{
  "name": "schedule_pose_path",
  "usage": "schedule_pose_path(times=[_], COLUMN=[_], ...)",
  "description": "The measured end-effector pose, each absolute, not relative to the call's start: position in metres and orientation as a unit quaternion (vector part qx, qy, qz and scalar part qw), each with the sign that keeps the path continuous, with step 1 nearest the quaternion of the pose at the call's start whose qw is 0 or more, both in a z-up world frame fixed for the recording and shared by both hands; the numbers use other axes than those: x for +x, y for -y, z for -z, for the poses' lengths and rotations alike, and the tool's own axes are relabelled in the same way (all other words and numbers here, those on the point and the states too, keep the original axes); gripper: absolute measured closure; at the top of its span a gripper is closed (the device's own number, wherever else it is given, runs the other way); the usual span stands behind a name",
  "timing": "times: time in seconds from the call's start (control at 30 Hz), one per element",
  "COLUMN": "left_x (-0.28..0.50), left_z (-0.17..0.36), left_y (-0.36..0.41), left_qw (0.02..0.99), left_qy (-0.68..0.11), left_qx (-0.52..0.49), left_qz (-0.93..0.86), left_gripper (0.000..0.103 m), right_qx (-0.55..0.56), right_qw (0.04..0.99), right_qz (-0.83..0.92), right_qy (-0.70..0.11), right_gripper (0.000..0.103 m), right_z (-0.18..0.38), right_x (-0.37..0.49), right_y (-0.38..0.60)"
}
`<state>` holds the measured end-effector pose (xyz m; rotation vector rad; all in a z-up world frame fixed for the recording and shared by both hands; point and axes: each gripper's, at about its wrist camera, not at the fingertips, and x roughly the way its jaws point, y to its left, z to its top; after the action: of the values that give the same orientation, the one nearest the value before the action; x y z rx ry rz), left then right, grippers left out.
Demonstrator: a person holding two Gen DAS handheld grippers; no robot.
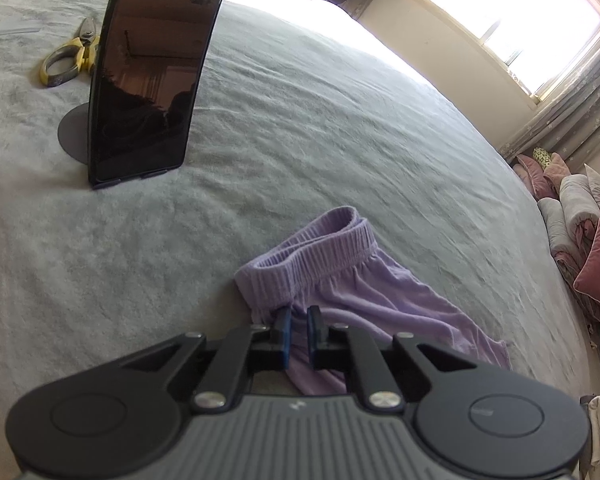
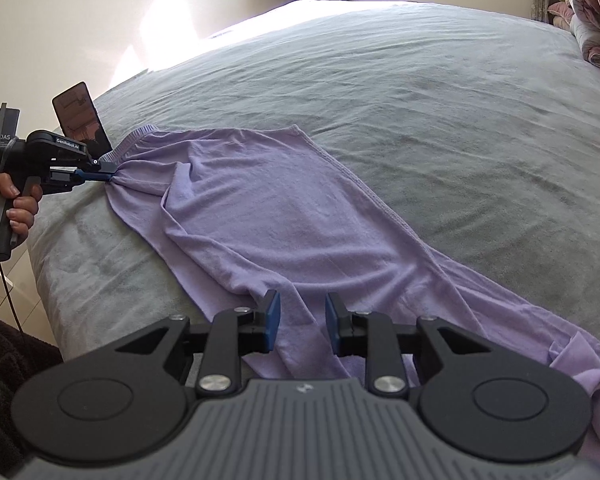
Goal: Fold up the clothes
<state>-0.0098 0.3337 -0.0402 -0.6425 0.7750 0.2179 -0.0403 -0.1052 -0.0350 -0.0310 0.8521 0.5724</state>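
Your left gripper [image 2: 109, 178], labelled "GenRobot.AI", pinches the lilac trousers [image 2: 284, 216] at the waistband; your right gripper [image 2: 302, 312] stands spread over the fabric.

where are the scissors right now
In the left wrist view, the yellow-handled scissors lie on the grey bedspread at upper left, just left of the upright phone.

A dark phone [image 1: 152, 72] stands upright on a round stand [image 1: 73, 136] near the bed's [image 1: 340, 128] left edge, yellow-handled scissors [image 1: 70, 58] just behind it. Pink and grey cushions [image 1: 592, 236] pile beyond the right edge, under a bright window [image 1: 516, 16].
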Motion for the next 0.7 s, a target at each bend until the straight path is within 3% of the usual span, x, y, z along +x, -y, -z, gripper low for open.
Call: schedule_pose_path(times=[0.07, 0.1, 0.6, 0.7], left_x=[-0.008, -0.007, -0.017, -0.018], left_z=[0.04, 0.039, 0.021, 0.027], left_y=[-0.333, -0.332, -0.35, -0.352], left_qw=[0.873, 0.875, 0.888, 0.882], left_qy=[-0.37, -0.369, -0.34, -0.354], left_qx=[-0.3, -0.294, -0.289, -0.295], left_qz=[-0.108, -0.109, -0.112, -0.105], left_gripper=[0.103, 0.103, 0.103, 0.096], right_qx=[-0.043, -0.059, -0.163, -0.176], right_qw=[0.868, 0.867, 0.893, 0.889], right_qz=[-0.276, -0.279, -0.271, -0.27], right_qy=[-0.411, -0.409, -0.322, -0.325], right_gripper=[0.087, 0.1, 0.1, 0.1], right_z=[0.04, 0.042, 0.002, 0.007], right_x=[-0.043, -0.045, -0.073, -0.074], right_y=[0.097, 0.093, 0.092, 0.09])
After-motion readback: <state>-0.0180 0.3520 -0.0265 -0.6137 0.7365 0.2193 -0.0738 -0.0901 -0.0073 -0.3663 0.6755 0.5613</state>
